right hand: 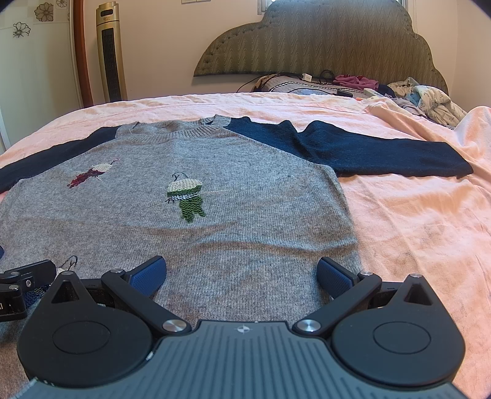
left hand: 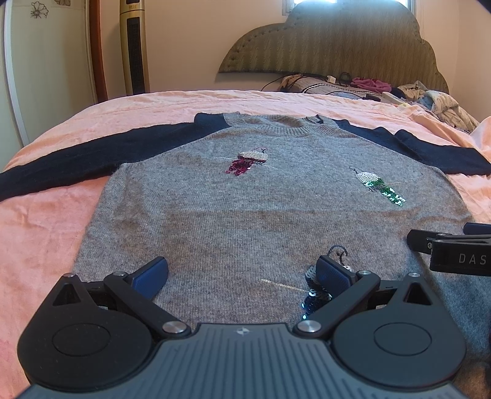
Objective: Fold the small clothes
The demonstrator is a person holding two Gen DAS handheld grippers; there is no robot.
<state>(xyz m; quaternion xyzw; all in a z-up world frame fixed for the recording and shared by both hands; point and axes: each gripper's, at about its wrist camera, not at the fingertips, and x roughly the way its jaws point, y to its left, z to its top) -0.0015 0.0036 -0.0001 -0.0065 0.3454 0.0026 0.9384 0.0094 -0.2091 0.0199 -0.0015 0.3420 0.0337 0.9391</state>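
Lit by daylight from a blown-out window [left hand: 349, 2] above the headboard [left hand: 331, 43]; soft and warm, moderately bright. Headboard backlit, dark against pale walls. Broad soft shadow bands across the sweater [left hand: 245, 199] below the headboard, in both views. Small highlights on sequins and metal pivot screws. Strong fisheye bending: bed [right hand: 414, 214] edge curved, heater [right hand: 110, 52] left of headboard leaning inward, black vignette in the corners. Sharp through the middle, knit texture plain; slight softness and colour fringing at the rim. No motion blur.
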